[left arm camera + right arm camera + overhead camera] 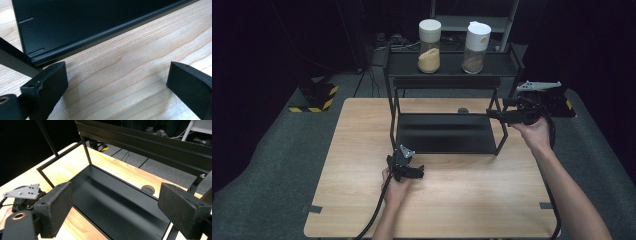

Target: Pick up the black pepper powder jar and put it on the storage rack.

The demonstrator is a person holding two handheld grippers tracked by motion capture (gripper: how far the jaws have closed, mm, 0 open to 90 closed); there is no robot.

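Your left tool [416, 171] rests low on the desk [362, 150], jaws spread wide with bare wood between them, just in front of the black rack's [444, 132] lower tray. Your right tool [492, 114] hovers at the rack's right side, jaws likewise apart and holding nothing, aimed across the lower tray [117, 205]. On the rack's top shelf [452, 65] stand two white-capped jars, one [429, 39] left of the other [475, 41].
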